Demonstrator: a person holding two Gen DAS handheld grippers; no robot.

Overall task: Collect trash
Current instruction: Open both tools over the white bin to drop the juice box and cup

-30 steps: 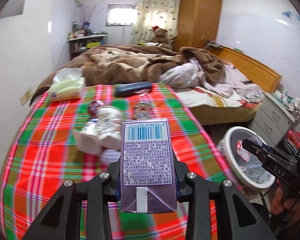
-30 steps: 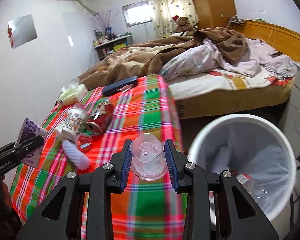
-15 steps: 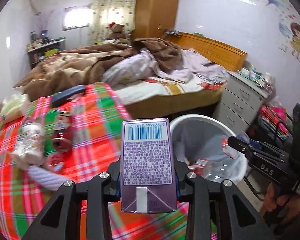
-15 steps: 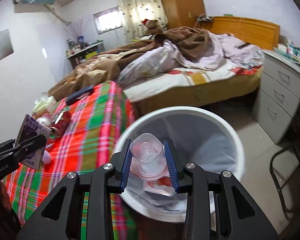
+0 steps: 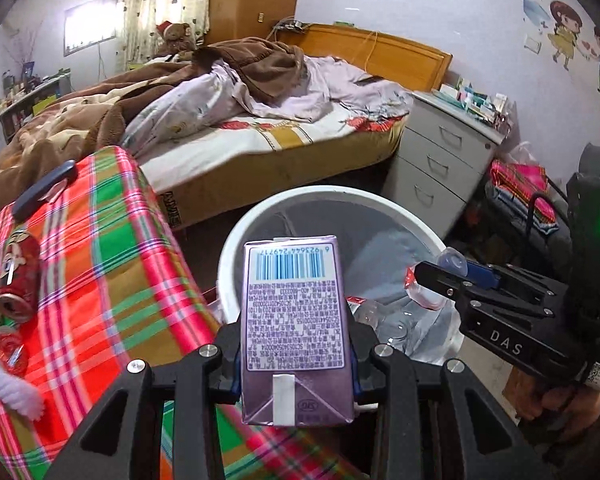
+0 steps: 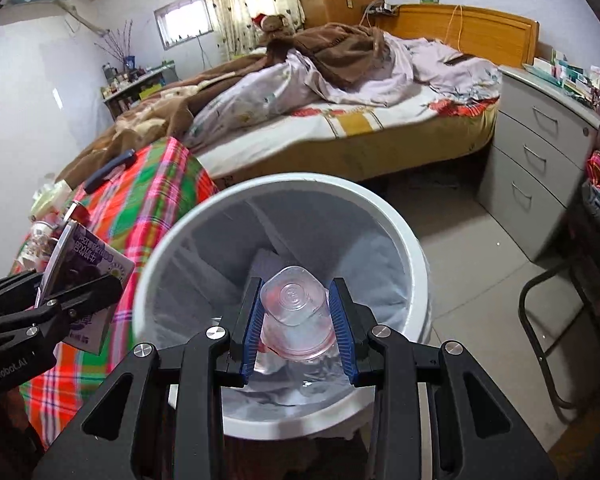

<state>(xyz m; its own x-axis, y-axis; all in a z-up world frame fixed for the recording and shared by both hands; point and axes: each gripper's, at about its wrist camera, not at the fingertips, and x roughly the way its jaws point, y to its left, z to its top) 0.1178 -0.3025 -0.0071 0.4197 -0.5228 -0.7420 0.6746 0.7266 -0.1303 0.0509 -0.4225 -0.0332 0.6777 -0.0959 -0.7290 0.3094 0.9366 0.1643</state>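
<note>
Trash first: the purple drink carton (image 5: 296, 328) is clamped upright in the left claw (image 5: 294, 364), barcode end up, sitting right at the near rim of the white bin (image 6: 414, 248), with the plaid worktop (image 5: 112, 272) just to its left. The clear plastic cup (image 6: 296, 312) is pinched bottom-out between the blue pads (image 6: 342, 330) of the right claw (image 6: 298, 334), and that one hangs over the mouth of the bin. Inside the bin there's a grey liner with some clear plastic bits and a scrap with red on it. Still out on the worktop: a crushed red can (image 5: 18, 276), a fuzzy white thing (image 5: 10, 388) and a dark flat case (image 5: 44, 190) at the far end. Beyond that is the unmade bed (image 6: 340, 92) and a grey drawer unit (image 6: 540, 152).
</note>
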